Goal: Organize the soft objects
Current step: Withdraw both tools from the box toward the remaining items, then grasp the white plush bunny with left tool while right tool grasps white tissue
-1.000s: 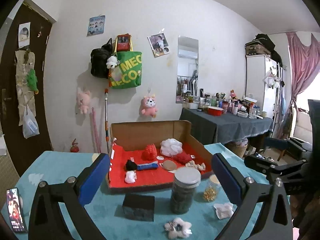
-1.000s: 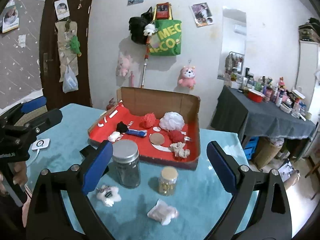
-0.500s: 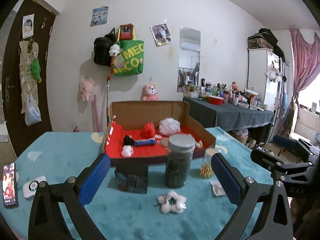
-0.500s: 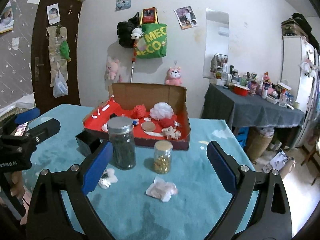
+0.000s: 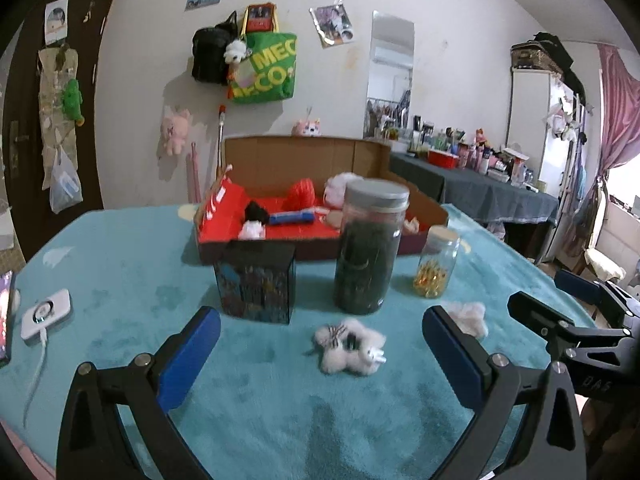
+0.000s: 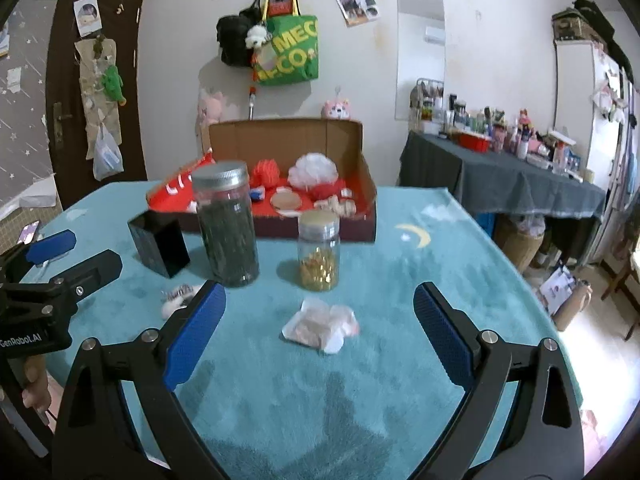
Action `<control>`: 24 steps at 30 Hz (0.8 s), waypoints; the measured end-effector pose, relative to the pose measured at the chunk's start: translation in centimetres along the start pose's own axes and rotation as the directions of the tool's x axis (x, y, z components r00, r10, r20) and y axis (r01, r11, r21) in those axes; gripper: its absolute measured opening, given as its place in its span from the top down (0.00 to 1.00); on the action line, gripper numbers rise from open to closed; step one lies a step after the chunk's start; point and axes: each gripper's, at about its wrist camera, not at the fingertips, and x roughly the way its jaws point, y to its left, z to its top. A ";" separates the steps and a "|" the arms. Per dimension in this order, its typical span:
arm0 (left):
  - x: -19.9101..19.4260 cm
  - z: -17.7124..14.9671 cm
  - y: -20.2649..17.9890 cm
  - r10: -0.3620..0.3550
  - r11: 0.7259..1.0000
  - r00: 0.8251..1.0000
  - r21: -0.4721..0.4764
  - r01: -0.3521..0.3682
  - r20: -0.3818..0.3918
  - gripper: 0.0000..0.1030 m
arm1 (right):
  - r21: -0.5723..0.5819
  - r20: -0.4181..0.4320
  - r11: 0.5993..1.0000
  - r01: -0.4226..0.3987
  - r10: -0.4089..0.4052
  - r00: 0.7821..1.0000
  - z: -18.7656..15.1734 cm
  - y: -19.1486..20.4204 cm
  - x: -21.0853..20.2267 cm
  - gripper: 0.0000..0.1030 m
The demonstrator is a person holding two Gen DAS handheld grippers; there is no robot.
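A white fluffy star-shaped toy (image 5: 350,346) lies on the teal tablecloth between the open fingers of my left gripper (image 5: 320,354); it also shows in the right wrist view (image 6: 178,298). A pale pink soft pad (image 6: 322,324) lies ahead of my open, empty right gripper (image 6: 318,326); it also shows in the left wrist view (image 5: 466,318). A cardboard box with a red lining (image 5: 280,232) behind holds several soft things: a red pompom (image 5: 302,194), a white puff (image 6: 312,170) and others.
A tall dark jar (image 5: 370,248), a small jar of gold bits (image 5: 436,262) and a black box (image 5: 256,280) stand between the grippers and the cardboard box. A white device (image 5: 46,314) and a phone lie at the left edge. A cluttered dark table (image 6: 504,176) stands right.
Both grippers have dropped lower and moved closer to the tablecloth. The star toy and the pink pad now sit between the fingers' lines. Both stay open.
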 end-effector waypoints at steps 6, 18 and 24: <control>1.4 -1.2 0.1 0.007 1.000 0.999 -0.012 -0.008 -0.045 0.00 | 0.024 -0.029 1.000 0.002 -0.001 1.000 -1.5 -0.2 1.6 0.06; 2.8 -2.6 0.3 0.031 0.999 0.994 -0.007 -0.032 -0.102 0.00 | 0.047 -0.080 0.999 0.005 -0.001 0.997 -3.4 -0.5 3.4 0.06; 3.5 -2.9 0.5 0.036 0.999 0.991 -0.010 -0.037 -0.127 0.00 | 0.056 -0.097 0.998 0.002 0.003 0.995 -3.7 -0.6 3.8 0.06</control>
